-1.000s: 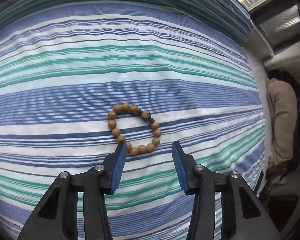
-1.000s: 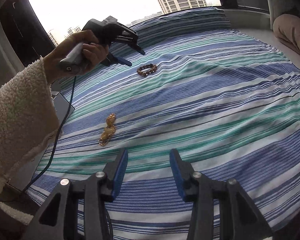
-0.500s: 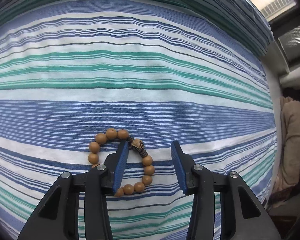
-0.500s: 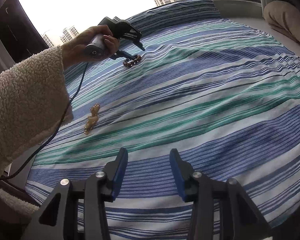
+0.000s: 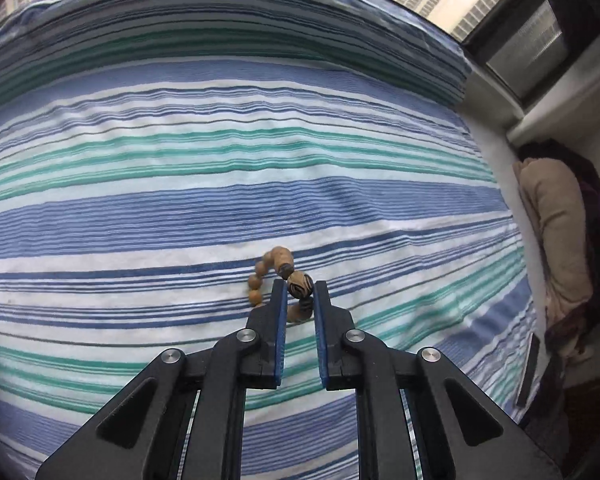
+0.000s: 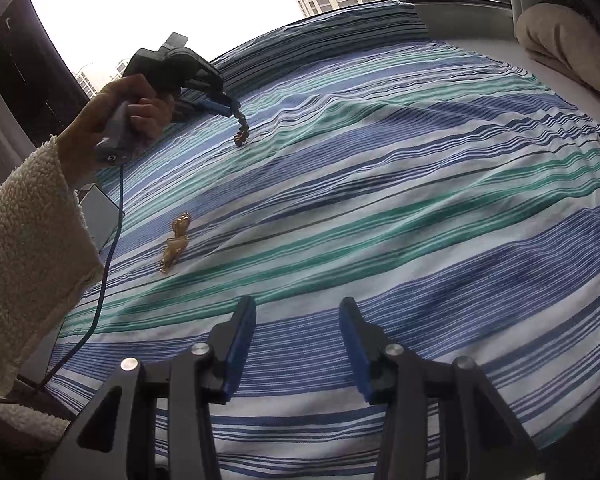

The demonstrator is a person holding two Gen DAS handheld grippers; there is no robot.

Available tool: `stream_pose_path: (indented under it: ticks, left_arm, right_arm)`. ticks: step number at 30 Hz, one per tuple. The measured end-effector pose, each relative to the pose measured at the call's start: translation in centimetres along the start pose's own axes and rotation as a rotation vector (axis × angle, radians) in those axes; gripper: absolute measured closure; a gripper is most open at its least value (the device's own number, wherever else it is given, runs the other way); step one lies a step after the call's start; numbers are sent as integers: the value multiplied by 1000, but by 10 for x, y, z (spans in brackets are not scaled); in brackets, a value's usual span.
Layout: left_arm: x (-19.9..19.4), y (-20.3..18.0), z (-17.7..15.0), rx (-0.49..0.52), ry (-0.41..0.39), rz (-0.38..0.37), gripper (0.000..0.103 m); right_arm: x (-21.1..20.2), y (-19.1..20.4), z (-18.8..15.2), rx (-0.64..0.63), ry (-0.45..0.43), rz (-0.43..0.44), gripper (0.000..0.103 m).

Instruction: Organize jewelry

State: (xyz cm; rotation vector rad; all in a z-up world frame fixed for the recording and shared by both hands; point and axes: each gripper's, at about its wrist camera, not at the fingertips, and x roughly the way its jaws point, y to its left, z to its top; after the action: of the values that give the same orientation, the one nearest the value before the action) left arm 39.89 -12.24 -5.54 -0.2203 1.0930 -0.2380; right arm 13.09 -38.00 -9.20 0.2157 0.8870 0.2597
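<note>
Pinched at its carved bead by the left gripper, the wooden bead bracelet dangles limp, light and slippery-looking, over the striped bedspread, while the right gripper hovers agape.

A: What colours does the bedsheet have?
B: Blue, teal and white stripes, with thin dark lines.
A: And the bracelet?
B: Tan wooden beads, one larger bead carved with dark stripes.
A: The left claw?
B: Black, with blue pads.
A: Anything else?
B: A gold necklace; a cream fleece sleeve.
</note>
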Motion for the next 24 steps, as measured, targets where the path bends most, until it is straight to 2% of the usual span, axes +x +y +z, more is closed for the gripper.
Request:
stream_pose_path:
  ticks: [3,7,10,13,15,17,20,24]
  left_arm:
    - [-57,7,-23,79,-58,-7,92]
    - [-117,27,-60,173,-81,40,92]
    - [-145,55,-93,236,-46,131,92]
    - [-159,83,-129,309,11,262,92]
    - [-157,97,-153,357,60,343,92]
    - [-147,109,-176,387,117,374,92]
    - [-119,119,-201,385,177,344,92]
    - [-76,117,-213,359,180,278,92]
  right_arm:
    - [-4,11,2,-21,-11,2,59]
    - [-8,28,5,-53,-23,5,59]
    - [-9,41,5,-72,-26,12,59]
    - [-7,52,3,-83,-22,21,59]
    - [-6,60,2,-87,-16,31,59]
    - [-4,69,0,-102,-8,36,59]
    - [-5,81,-4,-129,1,34,59]
    - [-7,91,-7,-145,10,23,59]
